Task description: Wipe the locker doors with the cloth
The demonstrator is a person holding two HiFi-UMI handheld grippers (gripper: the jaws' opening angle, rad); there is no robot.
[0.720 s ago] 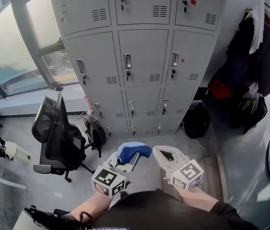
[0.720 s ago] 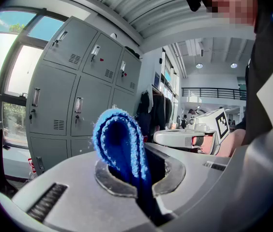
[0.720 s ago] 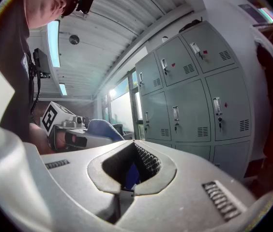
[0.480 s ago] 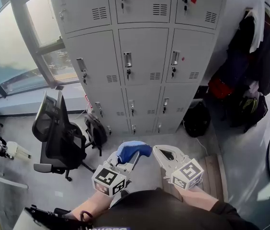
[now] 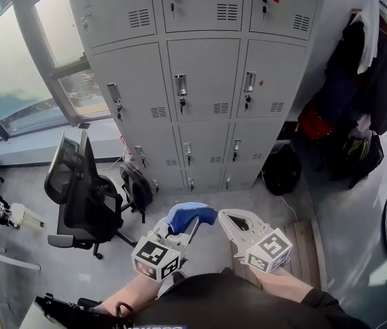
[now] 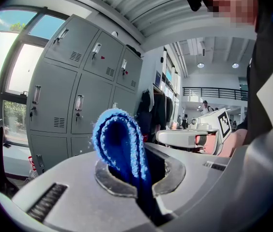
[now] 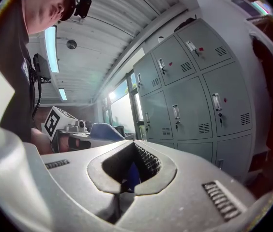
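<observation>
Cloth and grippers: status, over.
Left gripper shut on blue cloth. Right gripper shut. Locker doors ahead, cloth not yet on them. Office chair off left, not blocking.

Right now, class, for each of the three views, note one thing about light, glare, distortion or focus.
Head view: the window is washed out bright, while the lockers are evenly lit and sharp. Left gripper view: the fisheye lens bends the lockers, the corners are dark, and the blue cloth is crisp. Right gripper view: the ceiling lamp glares and the edges curve.

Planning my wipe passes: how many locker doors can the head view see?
12 locker doors, three across in four rows: top row, cut off by the frame edge; second row; third row; bottom row at the floor. More may sit above the frame.
</observation>
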